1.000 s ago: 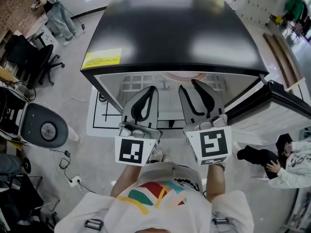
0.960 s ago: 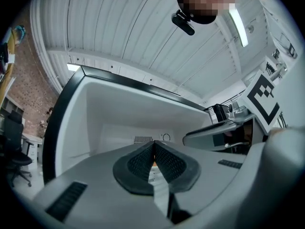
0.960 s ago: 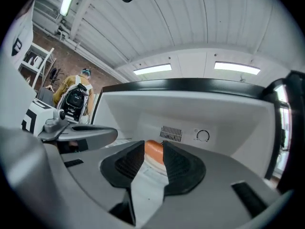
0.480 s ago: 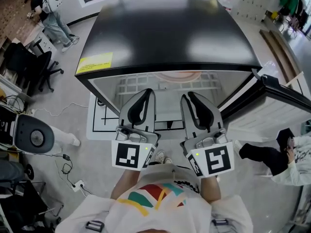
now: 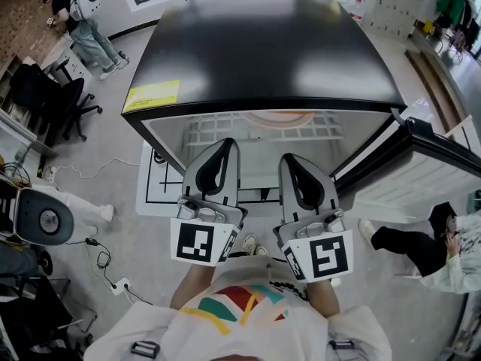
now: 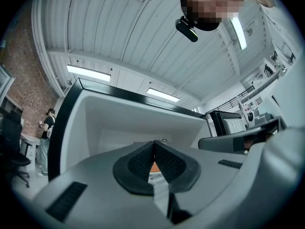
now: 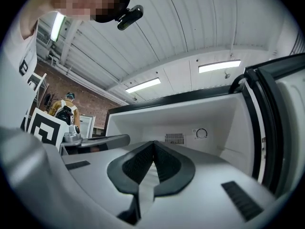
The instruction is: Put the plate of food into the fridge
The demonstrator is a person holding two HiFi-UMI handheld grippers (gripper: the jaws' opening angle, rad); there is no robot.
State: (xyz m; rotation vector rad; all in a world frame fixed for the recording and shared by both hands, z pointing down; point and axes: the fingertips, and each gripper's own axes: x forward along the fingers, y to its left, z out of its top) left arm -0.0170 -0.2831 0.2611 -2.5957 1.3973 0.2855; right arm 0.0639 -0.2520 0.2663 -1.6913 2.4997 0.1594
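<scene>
A plate (image 5: 278,116) with a pinkish-orange rim lies on the wire shelf (image 5: 214,130) inside the open black-topped fridge (image 5: 263,43); only its front edge shows under the fridge top. My left gripper (image 5: 225,143) hangs in front of the opening, shut and empty (image 6: 153,144). Through the slit below its pads an orange sliver (image 6: 152,166) of the plate shows. To its right my right gripper (image 5: 289,159) is closing down to shut, the pads meeting with nothing between them (image 7: 153,144). Neither gripper touches the plate.
The fridge door (image 5: 421,160) stands open at the right. A dial (image 7: 201,133) and a vent (image 7: 174,138) sit on the white back wall. On the floor are a white mat (image 5: 161,183), cables (image 5: 101,250) and an office chair (image 5: 49,92). People stand far left (image 5: 83,17) and sit right (image 5: 451,250).
The right gripper's jaws went from wide open to shut. Both grippers drew back a little from the fridge opening toward the person.
</scene>
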